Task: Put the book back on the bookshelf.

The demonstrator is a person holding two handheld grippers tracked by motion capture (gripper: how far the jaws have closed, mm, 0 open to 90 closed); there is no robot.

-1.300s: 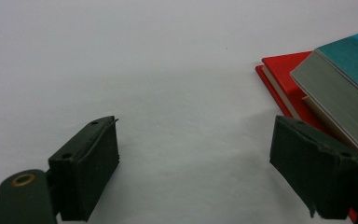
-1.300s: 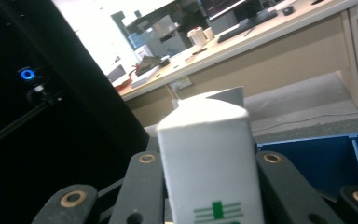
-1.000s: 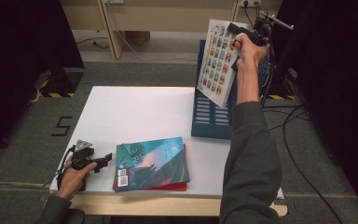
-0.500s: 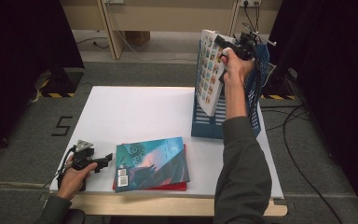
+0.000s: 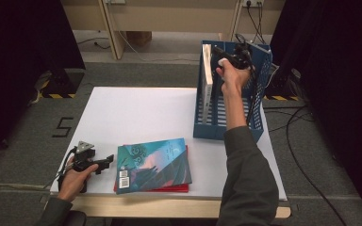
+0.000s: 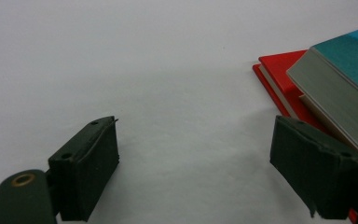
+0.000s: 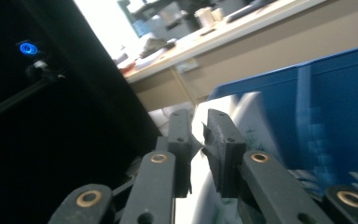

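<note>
Inside the blue file rack (image 5: 259,89), right gripper (image 5: 222,56) raised on outstretched arm, jaws clamping thin white book (image 5: 208,80) upright, left gripper (image 5: 104,163) resting, jaws apart.

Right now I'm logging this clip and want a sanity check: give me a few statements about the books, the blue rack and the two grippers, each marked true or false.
1. The right gripper is shut on a book standing upright in the blue rack. True.
2. The left gripper has its jaws clamped on the red book. False: its jaws stand wide open over the bare white table, holding nothing.
3. A teal-covered book lies on top of a red book near the table's front edge. True.
4. The blue rack lies tipped over at the table's left side. False: it stands upright at the right, far part of the table.
5. The left gripper rests left of the stacked books. True.
</note>
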